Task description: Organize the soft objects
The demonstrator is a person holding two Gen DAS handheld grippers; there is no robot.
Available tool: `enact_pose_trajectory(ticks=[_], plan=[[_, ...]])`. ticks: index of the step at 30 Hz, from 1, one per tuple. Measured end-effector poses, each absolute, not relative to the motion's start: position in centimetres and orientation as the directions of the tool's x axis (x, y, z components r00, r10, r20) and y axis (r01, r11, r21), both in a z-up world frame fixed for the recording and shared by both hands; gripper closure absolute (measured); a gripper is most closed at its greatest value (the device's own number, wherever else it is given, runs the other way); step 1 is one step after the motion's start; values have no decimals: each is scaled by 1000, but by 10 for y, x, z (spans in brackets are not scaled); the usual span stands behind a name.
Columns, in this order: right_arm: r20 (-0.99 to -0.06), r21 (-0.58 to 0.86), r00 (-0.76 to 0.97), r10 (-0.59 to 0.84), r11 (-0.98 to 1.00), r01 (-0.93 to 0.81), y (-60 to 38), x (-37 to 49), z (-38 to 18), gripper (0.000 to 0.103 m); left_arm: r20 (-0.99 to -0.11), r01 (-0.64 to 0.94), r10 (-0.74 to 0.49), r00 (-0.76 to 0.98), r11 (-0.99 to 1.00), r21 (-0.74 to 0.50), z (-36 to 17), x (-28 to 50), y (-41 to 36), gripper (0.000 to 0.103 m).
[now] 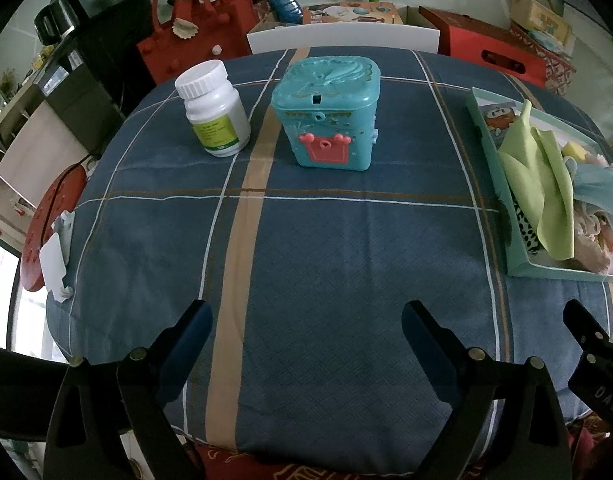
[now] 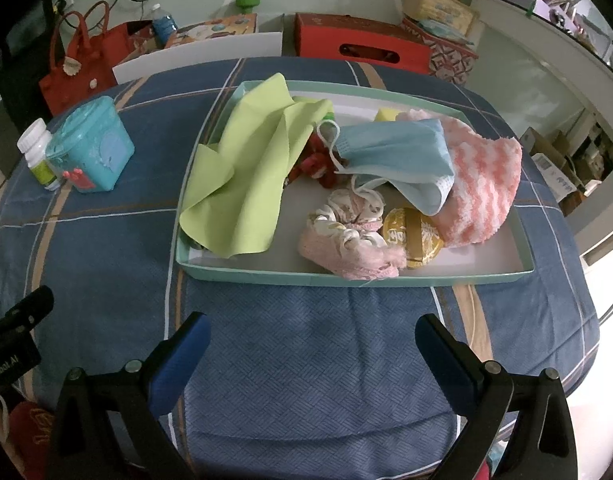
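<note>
Fingers [image 2: 438, 344] of the right gripper [image 2: 312, 354] are standing spread wide at the bottom of the right wrist view, gripping nothing, with only checked cloth showing between them; the left gripper [image 1: 306, 340] is likewise gaping at the bottom of the left wrist view, its fingers [image 1: 194, 332] released over the blue cloth of the bench [image 1: 306, 240]. Both are hanging low and level at the near edge, side by side, each one's tip showing at the edge of the other's view. Just beyond the right fingers, in the centre of that frame, the teal tray [image 2: 346, 278] is holding the soft things heaped together: a green cloth [image 2: 250, 176] draping over its left rim, a blue face mask [image 2: 398, 160] lying across a pink and white knitted piece [image 2: 486, 184], a pale pink bundle [image 2: 346, 236] toward the front beside a gold round tin [image 2: 412, 238], and something red half hidden under the cloth. Nothing soft is lying loose on the bench in either view, so the gathering is looking close to finished, I judge. Toward the upper middle of the left view, the teal plastic box [image 1: 326, 116] and the white bottle [image 1: 214, 108] are standing upright, near each other but not touching, well apart from the tray.
</note>
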State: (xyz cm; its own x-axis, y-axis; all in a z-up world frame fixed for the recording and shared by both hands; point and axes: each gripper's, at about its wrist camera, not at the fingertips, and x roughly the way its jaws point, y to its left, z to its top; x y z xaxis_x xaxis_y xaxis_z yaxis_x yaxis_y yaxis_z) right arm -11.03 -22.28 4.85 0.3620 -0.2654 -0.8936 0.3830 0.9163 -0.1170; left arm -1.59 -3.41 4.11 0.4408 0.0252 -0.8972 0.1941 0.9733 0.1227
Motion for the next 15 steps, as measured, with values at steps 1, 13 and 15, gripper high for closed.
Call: enact_pose_trajectory(ticks=[1,13,15], plan=[[-894,-118,360,-266,917,382,-223,-110,48,0,-897,194,24,441,973,122,41,-16,-34,7],[-897,-127,349,-272,913,387,-223,-109,46,0,-899,193,26,437,974,122,40,-15,-33,7],[-898,-127,347,-270,915,383,-223,-109,45,0,-899,194,25,437,974,121,40,-15,-33,7]])
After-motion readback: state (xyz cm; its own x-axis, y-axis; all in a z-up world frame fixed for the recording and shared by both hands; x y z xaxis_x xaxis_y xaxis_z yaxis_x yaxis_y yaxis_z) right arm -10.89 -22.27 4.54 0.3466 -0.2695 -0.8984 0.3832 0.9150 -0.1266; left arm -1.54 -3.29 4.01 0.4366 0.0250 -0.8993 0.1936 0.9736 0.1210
